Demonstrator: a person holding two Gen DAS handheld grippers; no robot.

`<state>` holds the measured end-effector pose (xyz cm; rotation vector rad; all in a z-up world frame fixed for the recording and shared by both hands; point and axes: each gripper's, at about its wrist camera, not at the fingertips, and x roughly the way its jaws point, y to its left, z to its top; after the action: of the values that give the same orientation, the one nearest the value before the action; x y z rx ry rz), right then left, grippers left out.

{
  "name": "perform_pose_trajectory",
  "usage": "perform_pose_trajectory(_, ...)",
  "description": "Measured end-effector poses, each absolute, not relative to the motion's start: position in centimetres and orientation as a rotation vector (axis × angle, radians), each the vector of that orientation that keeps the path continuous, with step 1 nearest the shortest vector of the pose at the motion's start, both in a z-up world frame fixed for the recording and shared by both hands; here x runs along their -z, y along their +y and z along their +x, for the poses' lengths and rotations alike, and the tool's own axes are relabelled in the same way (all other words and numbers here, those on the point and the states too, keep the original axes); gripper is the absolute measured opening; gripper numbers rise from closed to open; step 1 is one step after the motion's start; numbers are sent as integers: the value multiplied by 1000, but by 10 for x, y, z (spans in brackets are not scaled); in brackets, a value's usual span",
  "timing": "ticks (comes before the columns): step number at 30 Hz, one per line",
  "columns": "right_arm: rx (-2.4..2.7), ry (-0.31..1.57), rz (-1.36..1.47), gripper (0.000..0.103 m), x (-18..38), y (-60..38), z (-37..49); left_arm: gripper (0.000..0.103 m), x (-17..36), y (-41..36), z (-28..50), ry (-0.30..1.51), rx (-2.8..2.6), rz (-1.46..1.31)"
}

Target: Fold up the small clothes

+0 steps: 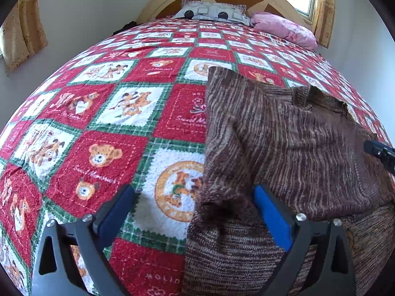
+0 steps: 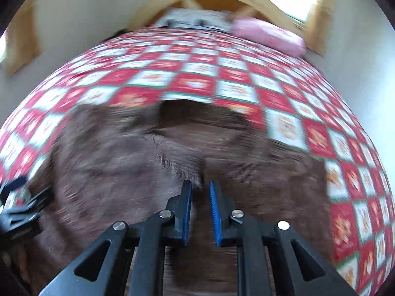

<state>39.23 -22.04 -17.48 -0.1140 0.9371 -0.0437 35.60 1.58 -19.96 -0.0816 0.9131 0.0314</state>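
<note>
Brown knit garment [image 1: 284, 143] is seen half folded on the bed [image 1: 98, 113], one flap raised; the left claw [image 1: 195, 204] is spread wide, the right claw [image 2: 200, 192] nearly clenched, its hold untellable.

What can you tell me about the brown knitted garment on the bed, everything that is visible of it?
The brown knitted garment looks like a thick, soft sweater, streaked dark and light brown. It lies crumpled and partly folded on the red, white and green quilt, with one flap raised. The open left gripper straddles its near edge. The right gripper is almost closed right at a fold of it; the blur hides whether the fold is pinched.
</note>
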Motion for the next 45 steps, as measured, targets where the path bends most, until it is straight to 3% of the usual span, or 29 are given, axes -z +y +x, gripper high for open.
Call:
perform_pose_trajectory(3,38,962,-65,18,176,-241,388,100,200,16,356,913,-32,-82)
perform_pose_trajectory(4,29,964,-49,29,174,-243,382,100,200,16,356,912,-31,-82)
perform_pose_trajectory(5,-8,970,1,50,171,-246,376,100,200,16,356,913,-31,-83)
perform_pose_trajectory(7,-125,973,141,68,169,-249,362,100,199,16,356,912,-31,-83)
perform_pose_trajectory(12,-243,1016,148,68,182,-218,340,100,199,15,356,911,-31,-82)
perform_pose_trajectory(13,-246,1029,127,59,187,-212,339,101,199,15,356,911,-30,-83)
perform_pose_trajectory(14,-241,1038,105,31,193,-209,339,101,199,16,356,911,-26,-85)
perform_pose_trajectory(18,-243,1012,124,18,193,-216,329,103,199,18,351,915,-4,-85)
perform_pose_trajectory(20,-236,1009,78,3,193,-213,319,103,200,17,347,917,-5,-80)
perform_pose_trajectory(28,-188,918,-17,4,175,-219,301,103,200,20,342,913,6,-95)
perform_pose_trajectory(30,-175,867,-43,21,164,-215,301,103,200,20,342,914,7,-96)
perform_pose_trajectory(31,-187,847,-47,53,159,-210,302,103,200,19,342,915,6,-94)
perform_pose_trajectory(32,-215,833,-39,77,155,-204,305,103,200,19,342,915,5,-92)
perform_pose_trajectory(37,-276,852,-74,76,163,-165,333,103,200,19,343,915,5,-92)
perform_pose_trajectory(41,-249,925,-115,51,191,-159,342,103,200,19,343,914,4,-93)
perform_pose_trajectory(45,-239,948,-94,43,205,-171,337,103,201,19,343,915,6,-91)
